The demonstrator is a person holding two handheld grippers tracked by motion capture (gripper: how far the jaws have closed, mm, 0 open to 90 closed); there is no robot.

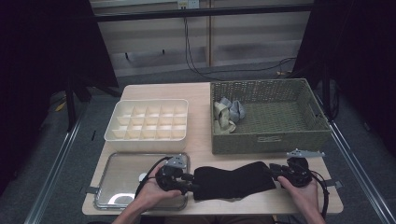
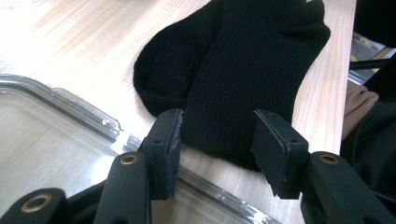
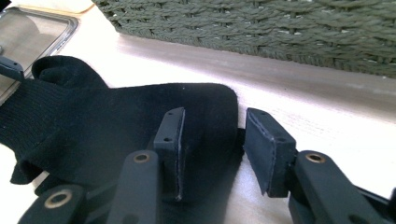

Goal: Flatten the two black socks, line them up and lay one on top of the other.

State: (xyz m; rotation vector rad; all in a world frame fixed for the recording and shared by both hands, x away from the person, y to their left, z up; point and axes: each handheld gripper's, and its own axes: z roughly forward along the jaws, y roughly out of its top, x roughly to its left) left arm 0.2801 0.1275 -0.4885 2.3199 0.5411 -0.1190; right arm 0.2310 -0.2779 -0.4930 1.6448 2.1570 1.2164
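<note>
While the black sock [image 1: 233,182] lies flat along the near edge of the wooden surface [image 1: 201,140], it is flanked at either end by the two grippers. At its left end the left gripper [image 1: 189,183] is held over the fabric with its fingers [image 2: 164,148] spread; in the left gripper view the sock's end is seen between them, with no pinch made. At the right end the right gripper [image 1: 275,173] is placed likewise: its fingers [image 3: 267,148] are parted, one set over the cloth and the other just off its edge, so nothing is gripped. A second layer of black fabric is seen under the upper one, so a pair laid together may be judged, though this cannot be told for certain.

The step in hand is judged to be a release after the sock has been laid out and straightened. A fresh grip at one end would be called for next, so that the sock can be folded or rolled.

Just left of the sock a clear tray [image 1: 122,179] is seen. Beyond it a white divided box [image 1: 148,136] is set, its cells unfilled, and to its right a woven basket [image 1: 271,135] in which further socks [image 1: 228,114] are heaped.
</note>
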